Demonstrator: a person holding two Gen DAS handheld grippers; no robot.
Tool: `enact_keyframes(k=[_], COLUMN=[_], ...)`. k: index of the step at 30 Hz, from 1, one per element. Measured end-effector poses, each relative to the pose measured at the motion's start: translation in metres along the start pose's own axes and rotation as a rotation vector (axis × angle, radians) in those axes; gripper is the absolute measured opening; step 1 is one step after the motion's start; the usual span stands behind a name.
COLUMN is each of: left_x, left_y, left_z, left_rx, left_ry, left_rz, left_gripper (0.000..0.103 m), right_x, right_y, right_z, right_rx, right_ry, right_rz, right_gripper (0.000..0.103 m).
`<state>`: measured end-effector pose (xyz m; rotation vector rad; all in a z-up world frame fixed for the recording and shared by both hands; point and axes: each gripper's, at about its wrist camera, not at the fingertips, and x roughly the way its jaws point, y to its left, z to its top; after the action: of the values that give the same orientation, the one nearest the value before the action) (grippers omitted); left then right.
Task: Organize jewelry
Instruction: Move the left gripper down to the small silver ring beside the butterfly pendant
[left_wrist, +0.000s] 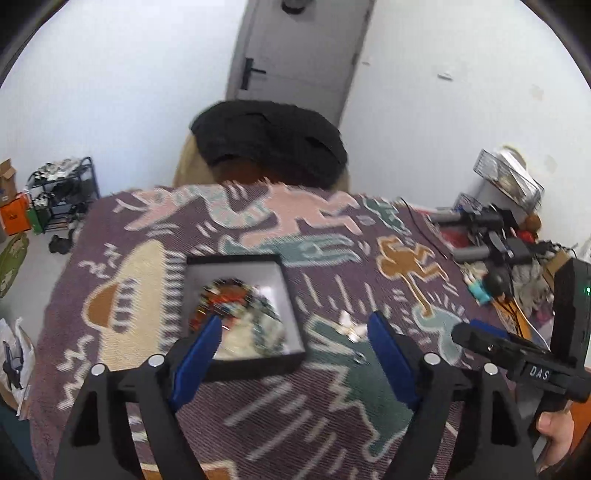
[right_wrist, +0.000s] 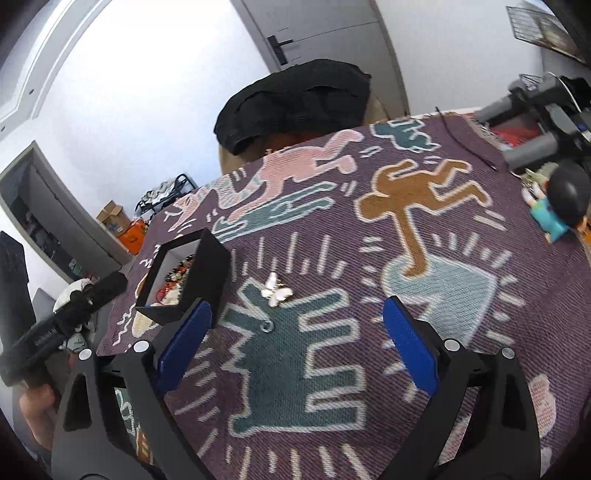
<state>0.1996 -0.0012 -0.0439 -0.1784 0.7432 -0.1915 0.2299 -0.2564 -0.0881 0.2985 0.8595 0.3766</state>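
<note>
A black box (left_wrist: 291, 314) with a white inside holds a heap of mixed jewelry (left_wrist: 236, 310) on the patterned cloth; it also shows in the right wrist view (right_wrist: 210, 266). A small white butterfly piece (right_wrist: 276, 292) lies on the cloth right of the box, with a small ring (right_wrist: 266, 325) just below it; the butterfly also shows in the left wrist view (left_wrist: 351, 328). My left gripper (left_wrist: 295, 328) is open over the box's near right corner. My right gripper (right_wrist: 295, 314) is open, and the butterfly lies just ahead of the gap between its fingers.
The purple patterned cloth (right_wrist: 369, 258) covers the table. A chair with a black garment (left_wrist: 269, 147) stands at the far edge. Clutter, cables and a doll figure (right_wrist: 561, 206) crowd the right side. The right gripper's body (left_wrist: 517, 350) shows in the left wrist view.
</note>
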Motion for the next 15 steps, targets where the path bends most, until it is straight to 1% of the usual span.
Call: enact_keyframes(k=[2,4,7,10,12,14,15], left_x=[0.002,0.004,0.006,0.009,0.015,0.022,0.026], left_y=[-0.010,-0.020,-0.033,-0.048,-0.056,-0.062,-0.064], left_z=[-0.004,-0.008,-0.014,-0.020,-0.024,-0.027,-0.029], left_rx=[0.010,0.017,0.004,0.006,0.010,0.015,0.016], left_ry=[-0.002,-0.002,0.001,0.004,0.021,0.039,0.050], left_rz=[0.002,0.002,-0.019,-0.032,-0.036,-0.032,-0.030], left_gripper=[0.077,0.067,0.065,0.064,0.059,0.059,0.057], right_x=[-0.005,-0.008,-0.012,-0.020,-0.024,-0.030,-0.031], right_y=[-0.005,-0.009,-0.014,-0.015,-0.020,-0.029,-0.033], right_z=[-0.003,-0.004,-0.007,-0.009,-0.009,-0.011,-0.012], right_rx=[0.004,0.005,0.004,-0.023,-0.024,-0.017,-0.016], right_ry=[-0.016,-0.029,-0.034,-0.061,-0.064,-0.070,-0.072], right_rz=[-0.015,-0.042,-0.047,-0.071,-0.081,-0.096,-0.100], right_gripper=[0.094,0.094,0.094,0.094,0.093,0.093,0.093])
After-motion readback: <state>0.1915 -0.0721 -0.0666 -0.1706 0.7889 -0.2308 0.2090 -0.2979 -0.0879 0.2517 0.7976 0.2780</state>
